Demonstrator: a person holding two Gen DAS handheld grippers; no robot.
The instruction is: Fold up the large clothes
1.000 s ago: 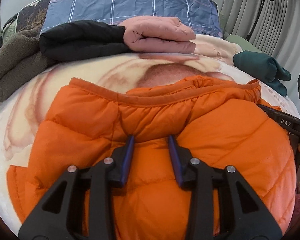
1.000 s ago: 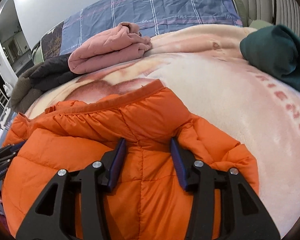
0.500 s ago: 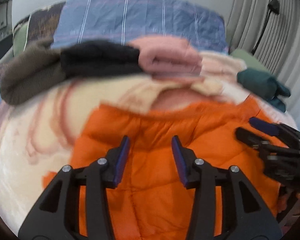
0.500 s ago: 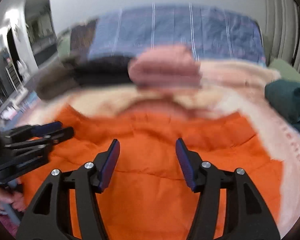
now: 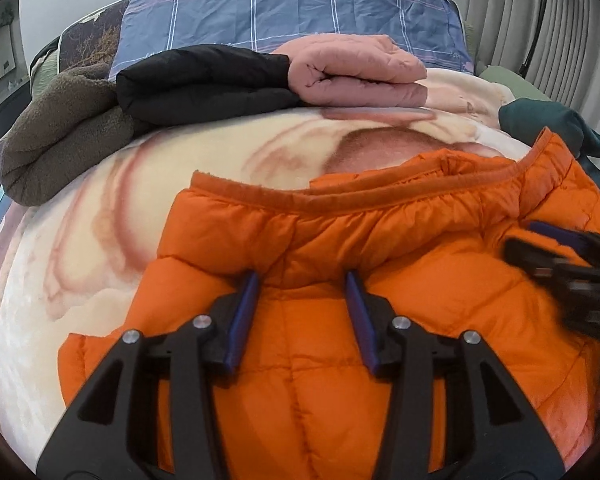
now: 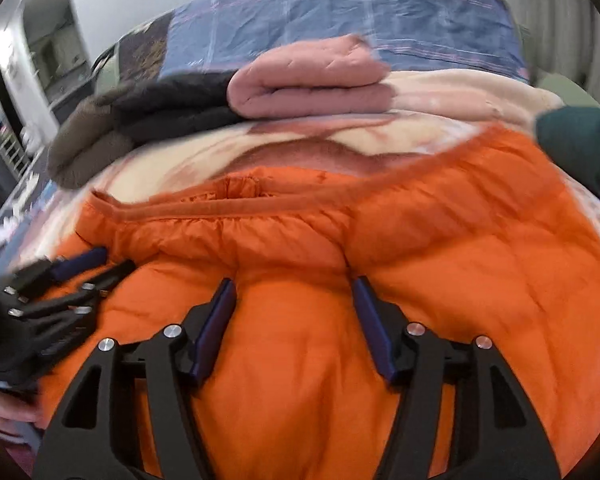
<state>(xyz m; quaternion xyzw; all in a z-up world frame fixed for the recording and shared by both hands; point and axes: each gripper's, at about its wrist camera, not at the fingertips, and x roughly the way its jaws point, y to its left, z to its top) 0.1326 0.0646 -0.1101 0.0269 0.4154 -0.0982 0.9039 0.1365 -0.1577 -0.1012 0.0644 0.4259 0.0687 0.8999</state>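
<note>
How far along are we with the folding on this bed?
Done: pink, black and brown garments lie folded in a row near the pillow. In hand: the orange puffer jacket, lying partly folded on the blanket; left gripper and right gripper hover open above it, gripping nothing. Left: finishing the jacket, and probably the bunched green garment.

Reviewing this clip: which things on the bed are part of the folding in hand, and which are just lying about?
In the job:
- orange puffer jacket
- left gripper, jaws apart over the jacket
- right gripper, jaws apart over the jacket

Lying about:
- folded pink garment
- black garment
- brown fleece
- dark green garment
- cream blanket
- blue plaid pillow
</note>
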